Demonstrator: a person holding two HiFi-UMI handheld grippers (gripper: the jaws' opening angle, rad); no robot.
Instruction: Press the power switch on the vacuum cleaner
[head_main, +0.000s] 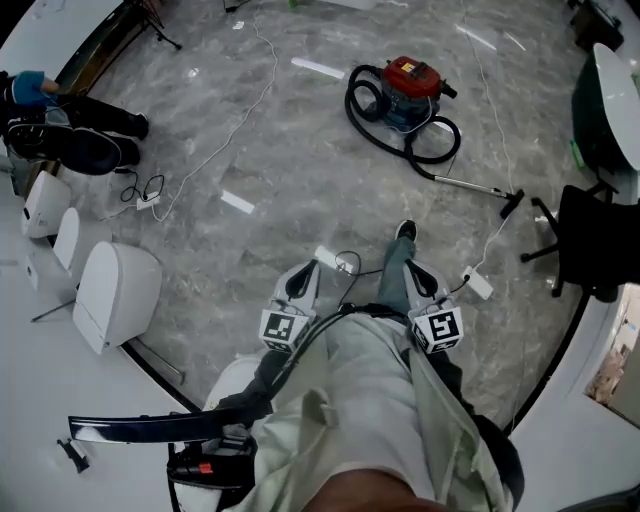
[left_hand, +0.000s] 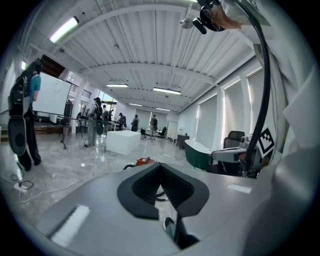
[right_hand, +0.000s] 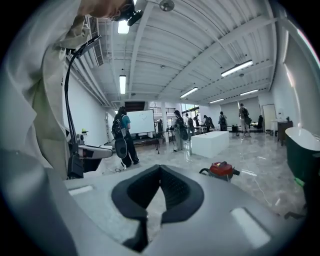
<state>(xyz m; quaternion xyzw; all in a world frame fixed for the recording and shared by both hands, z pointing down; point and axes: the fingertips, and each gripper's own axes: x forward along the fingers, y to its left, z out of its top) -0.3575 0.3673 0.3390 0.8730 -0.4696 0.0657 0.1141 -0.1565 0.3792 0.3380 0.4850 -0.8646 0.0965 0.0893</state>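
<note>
- While the red vacuum cleaner (head_main: 410, 85) sits well ahead, toward the far edge of the floor (head_main: 300, 160), bare marble lies open between.
- Both left tongs (left_hand: 160, 165) and right tongs (right_hand: 160, 168) have tips together, gripping nothing.

- I see a grey marble floor (head_main: 300, 160) across most of the head view, glossy and streaked with reflected light.
- A thin white cable (head_main: 236, 125) trails over it toward the upper left.
- Three white fixtures (head_main: 115, 292), which look like toilets from up here, stand in a row at the left edge.
- A black office chair (head_main: 590, 240) sits at the right.
- A person in dark clothes (head_main: 70, 115) stands at the top left.
- Far down the hall I see a white block (right_hand: 212, 142), with a whiteboard (right_hand: 141, 121) to its left.
- A dark green tub (left_hand: 200, 155) stands near the windows.
</note>
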